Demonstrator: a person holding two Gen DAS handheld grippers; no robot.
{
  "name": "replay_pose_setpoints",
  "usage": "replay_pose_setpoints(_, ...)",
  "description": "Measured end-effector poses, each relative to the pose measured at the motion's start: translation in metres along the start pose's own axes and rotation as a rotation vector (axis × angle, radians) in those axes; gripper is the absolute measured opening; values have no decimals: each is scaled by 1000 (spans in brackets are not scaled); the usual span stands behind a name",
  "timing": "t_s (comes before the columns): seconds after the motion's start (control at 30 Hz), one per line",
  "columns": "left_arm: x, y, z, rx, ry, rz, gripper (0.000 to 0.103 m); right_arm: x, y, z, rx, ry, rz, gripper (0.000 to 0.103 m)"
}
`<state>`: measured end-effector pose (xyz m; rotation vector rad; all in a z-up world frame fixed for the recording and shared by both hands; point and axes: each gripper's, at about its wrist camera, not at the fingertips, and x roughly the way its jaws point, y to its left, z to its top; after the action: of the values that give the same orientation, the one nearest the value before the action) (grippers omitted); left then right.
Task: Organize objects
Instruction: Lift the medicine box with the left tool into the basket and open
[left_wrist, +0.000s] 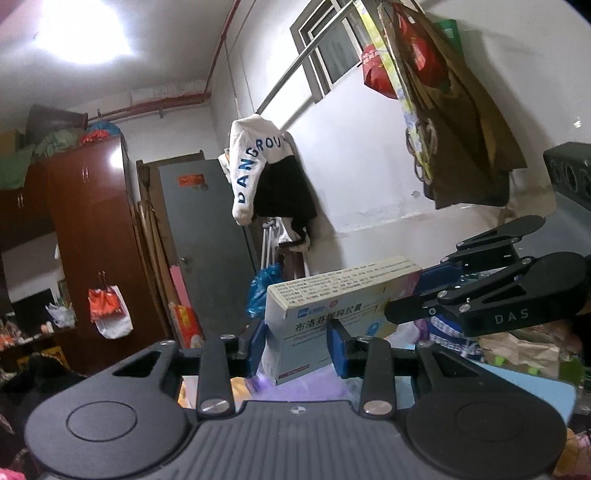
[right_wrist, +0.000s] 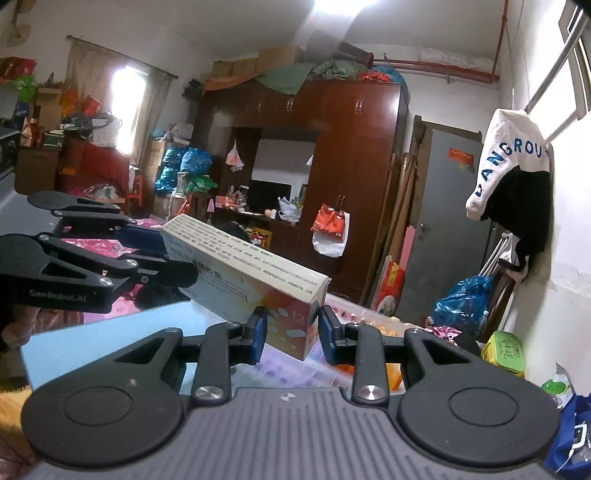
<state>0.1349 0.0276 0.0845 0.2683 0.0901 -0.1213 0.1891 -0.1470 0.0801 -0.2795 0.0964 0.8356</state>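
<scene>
A long white and blue medicine box (left_wrist: 332, 295) with Chinese print is held in the air between both grippers. My left gripper (left_wrist: 299, 347) is shut on one end of the box, blue pads on both sides. My right gripper (right_wrist: 291, 332) is closed around the other end (right_wrist: 258, 280); a narrow gap shows at its right pad. Each gripper appears in the other's view: the right one at the right of the left wrist view (left_wrist: 480, 295), the left one at the left of the right wrist view (right_wrist: 92, 258).
Below the box lie a light blue sheet (right_wrist: 110, 332) and a purple plastic bag (left_wrist: 306, 387) among clutter. A white wall with hanging bags (left_wrist: 443, 110) and a jacket (left_wrist: 258, 166) is on the right. A brown wardrobe (right_wrist: 351, 166) and a grey door (right_wrist: 450, 221) stand behind.
</scene>
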Motion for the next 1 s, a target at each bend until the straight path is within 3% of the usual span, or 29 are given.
replay_pose_setpoints(0.33, 40, 20, 34, 27, 46, 20, 41, 33, -15, 23, 14, 67, -20, 34)
replay_pose_setpoints(0.57, 66, 34, 21, 18, 140, 23, 41, 55, -10, 10, 62, 168, 4, 34)
replay_pose_setpoints(0.83, 105, 56, -2, -59, 280, -1, 42, 88, -15, 0, 92, 273, -1, 34)
replay_pose_setpoints(1.0, 120, 69, -12, -125, 315, 13, 42, 92, -22, -3, 150, 269, 22, 34)
